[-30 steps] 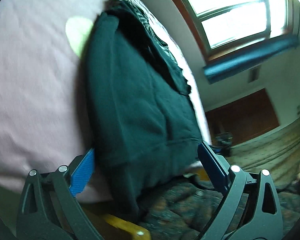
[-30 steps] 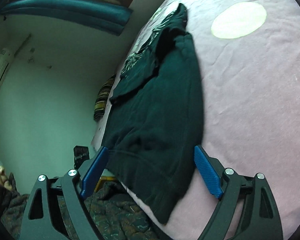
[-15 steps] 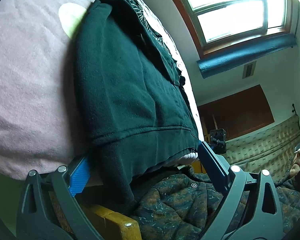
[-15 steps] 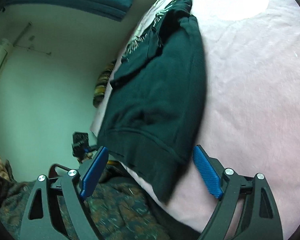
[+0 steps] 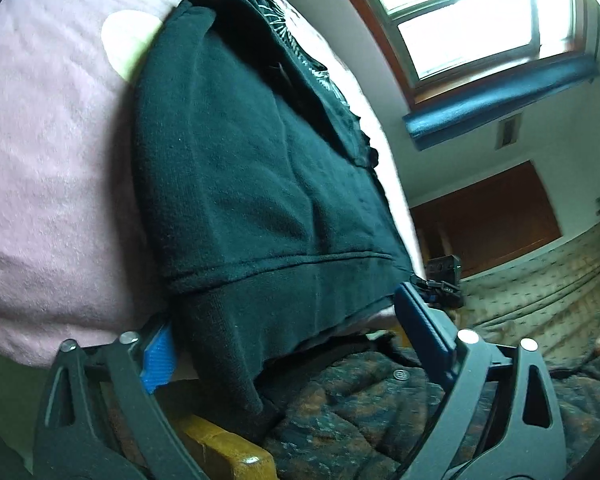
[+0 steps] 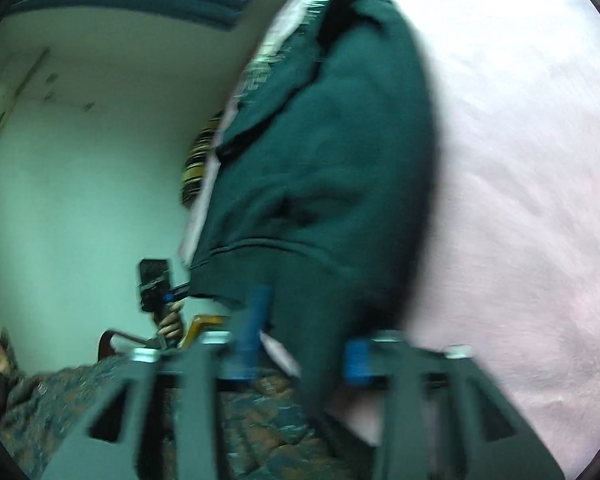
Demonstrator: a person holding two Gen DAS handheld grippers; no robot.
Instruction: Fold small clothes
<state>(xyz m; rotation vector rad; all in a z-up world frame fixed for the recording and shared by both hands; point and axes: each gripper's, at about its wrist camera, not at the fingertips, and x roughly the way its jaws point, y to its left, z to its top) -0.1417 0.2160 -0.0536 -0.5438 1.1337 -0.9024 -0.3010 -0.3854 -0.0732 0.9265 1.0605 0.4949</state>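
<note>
I see a bright window (image 5: pixel 472 20) with a wooden frame above pale walls (image 6: pixel 92 184). Brown wooden panelling (image 5: pixel 496 216) stands below.

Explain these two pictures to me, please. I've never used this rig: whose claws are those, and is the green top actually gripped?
There is no robot. A person carries a hand-held gripper in each hand, and each one has a fisheye camera looking along its two blue-padded fingers. The left wrist view shows the left hand-held gripper. Its jaws are closing around the hem of the dark green sweater, but the pads are not yet pressing. The right wrist view is blurred. It shows the right hand-held gripper shut on the hem's other corner. The sweater lies on a pink bed cover with its hem hanging over the edge. A darker patterned garment lies against its far side.
</note>
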